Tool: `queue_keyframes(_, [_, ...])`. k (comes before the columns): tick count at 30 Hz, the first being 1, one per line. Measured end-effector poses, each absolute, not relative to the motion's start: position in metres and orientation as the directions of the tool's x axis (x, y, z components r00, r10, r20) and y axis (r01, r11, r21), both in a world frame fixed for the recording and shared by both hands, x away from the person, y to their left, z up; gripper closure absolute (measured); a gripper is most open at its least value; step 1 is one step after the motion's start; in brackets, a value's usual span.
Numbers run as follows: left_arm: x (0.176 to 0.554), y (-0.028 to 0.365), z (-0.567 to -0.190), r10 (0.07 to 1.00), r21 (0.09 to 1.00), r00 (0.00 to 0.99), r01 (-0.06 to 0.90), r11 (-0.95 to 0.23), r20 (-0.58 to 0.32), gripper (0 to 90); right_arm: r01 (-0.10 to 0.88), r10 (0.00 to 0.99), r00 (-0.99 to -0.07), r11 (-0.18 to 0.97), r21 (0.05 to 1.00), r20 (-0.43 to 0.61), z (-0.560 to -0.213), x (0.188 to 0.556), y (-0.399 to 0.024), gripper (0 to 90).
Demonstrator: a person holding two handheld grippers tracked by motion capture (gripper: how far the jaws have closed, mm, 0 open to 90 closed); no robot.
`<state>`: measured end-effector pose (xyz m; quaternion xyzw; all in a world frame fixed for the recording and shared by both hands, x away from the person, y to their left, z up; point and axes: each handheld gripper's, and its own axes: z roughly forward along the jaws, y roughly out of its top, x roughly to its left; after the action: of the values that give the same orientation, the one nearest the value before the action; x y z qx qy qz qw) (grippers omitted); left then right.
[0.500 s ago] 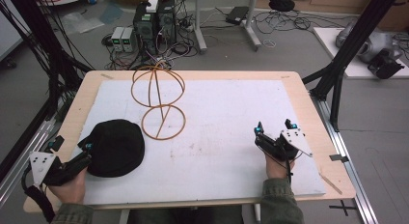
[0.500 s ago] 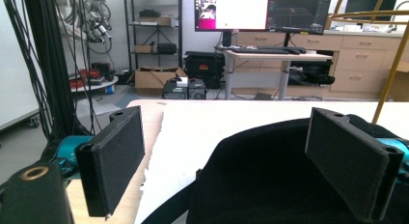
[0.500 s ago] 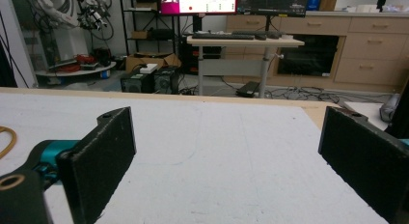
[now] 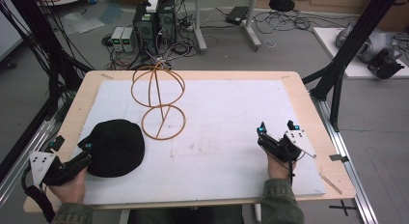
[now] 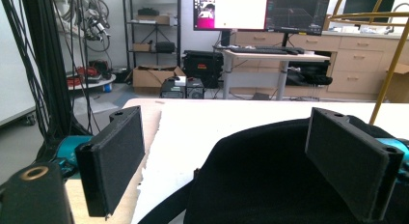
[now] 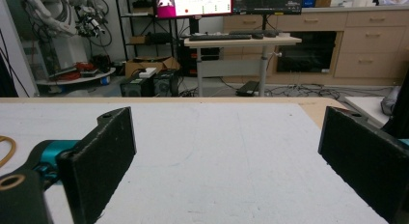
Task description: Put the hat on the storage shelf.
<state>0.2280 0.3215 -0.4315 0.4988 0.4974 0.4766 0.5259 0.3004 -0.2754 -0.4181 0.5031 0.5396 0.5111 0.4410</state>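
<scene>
A black cap point(image 4: 115, 147) lies on the white mat point(image 4: 222, 137) at the near left. My left gripper point(image 4: 72, 147) is open at the cap's left edge; in the left gripper view the cap point(image 5: 270, 175) bulges up between the wide-spread jaws, and whether a pad touches it I cannot tell. A gold wire stand point(image 4: 158, 101), a sphere frame over a ring base, rises just beyond the cap; one gold rod point(image 5: 390, 69) of it crosses the left gripper view at the right. My right gripper point(image 4: 276, 127) stands open over bare mat at the near right, nothing between its fingers.
The mat covers a wooden table point(image 4: 308, 103). Black frame posts point(image 4: 345, 55) stand at the table's right and left sides. Computers and cables point(image 4: 154, 26) sit on the floor beyond the far edge. Desks with monitors point(image 6: 193, 4) stand farther back.
</scene>
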Motion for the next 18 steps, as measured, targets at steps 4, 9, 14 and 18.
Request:
queue_keyframes(4, [0.2285, 0.3211, -0.4317, 0.997, 0.999, 0.057, -0.003, 0.05, -0.05, 14.1, 0.093, 0.994, -0.106, -0.029, 0.995, 0.039, -0.4184, 0.3006, -0.2754, 5.0])
queue_keyframes(9, [0.2288, 0.3213, -0.432, 0.997, 0.998, 0.059, 0.001, 0.056, -0.056, 14.2, 0.096, 0.994, -0.108, -0.024, 0.995, 0.034, -0.419, 0.3014, -0.2756, 5.1])
queue_keyframes(14, [0.2291, 0.3216, -0.4322, 0.996, 0.998, 0.061, 0.002, 0.061, -0.061, 14.2, 0.102, 0.993, -0.112, -0.028, 0.994, 0.039, -0.4194, 0.3016, -0.2751, 5.1])
queue_keyframes(18, [0.2292, 0.3215, -0.4323, 0.996, 0.998, 0.063, 0.004, 0.062, -0.062, 14.2, 0.104, 0.993, -0.115, -0.028, 0.994, 0.04, -0.4196, 0.3016, -0.2752, 5.1])
